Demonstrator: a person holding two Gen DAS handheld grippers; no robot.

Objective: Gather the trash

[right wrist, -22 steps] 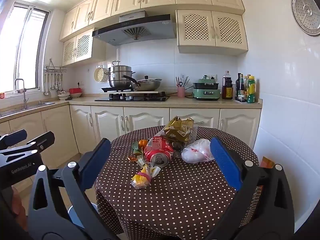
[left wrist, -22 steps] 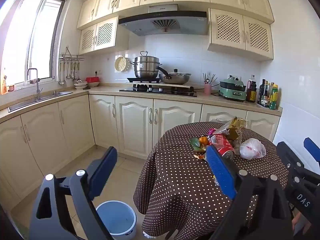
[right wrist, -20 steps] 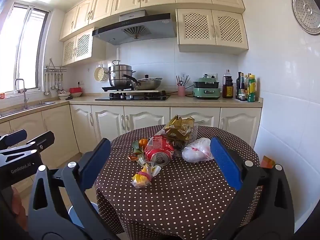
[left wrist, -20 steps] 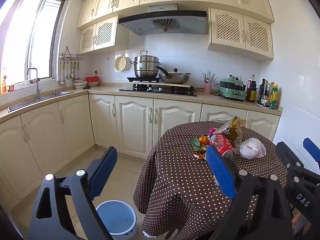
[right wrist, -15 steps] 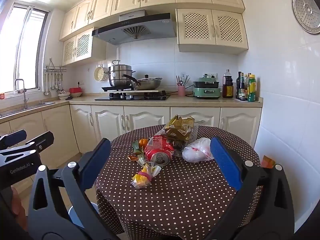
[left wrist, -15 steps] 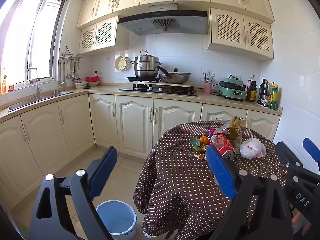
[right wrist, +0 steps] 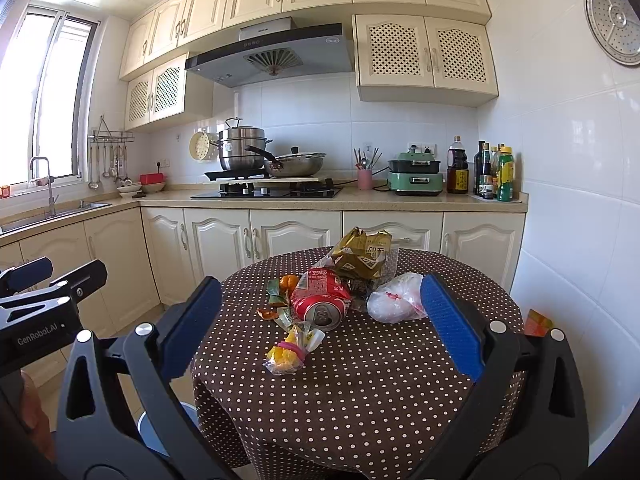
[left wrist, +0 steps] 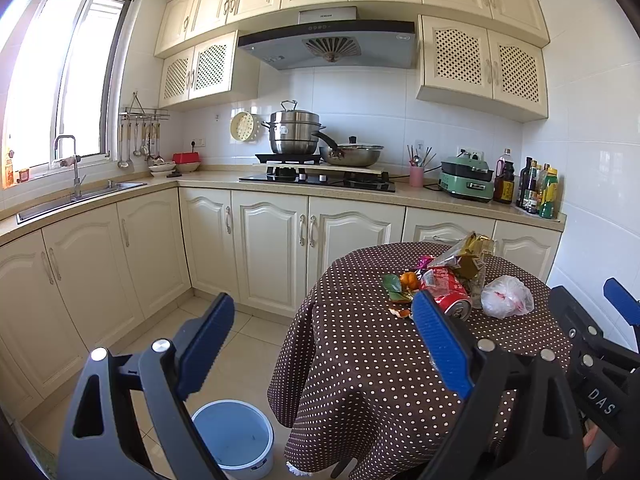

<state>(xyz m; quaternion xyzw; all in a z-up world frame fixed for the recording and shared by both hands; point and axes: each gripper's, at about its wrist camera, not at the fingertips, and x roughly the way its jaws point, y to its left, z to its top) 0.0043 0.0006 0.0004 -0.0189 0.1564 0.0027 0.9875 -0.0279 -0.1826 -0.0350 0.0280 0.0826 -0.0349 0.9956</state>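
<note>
A heap of trash lies on the round table (right wrist: 360,392) with a brown dotted cloth: a red can (right wrist: 322,304) on its side, a gold snack bag (right wrist: 362,258), a white plastic bag (right wrist: 396,298), orange peel (right wrist: 289,282) and a small yellow wrapper (right wrist: 290,350). My right gripper (right wrist: 320,328) stands open in front of the table, nothing between its fingers. My left gripper (left wrist: 320,344) is open too, held left of the table above the floor; the can (left wrist: 448,292) and white bag (left wrist: 506,296) show past its right finger. A blue bin (left wrist: 236,438) stands on the floor by the table.
Cream base cabinets (left wrist: 276,248) run behind the table, with a hob, pots, a green appliance (right wrist: 416,178) and bottles (right wrist: 494,174) on the counter. A sink (left wrist: 80,194) sits at the left under the window. A tiled wall (right wrist: 580,220) is close on the right.
</note>
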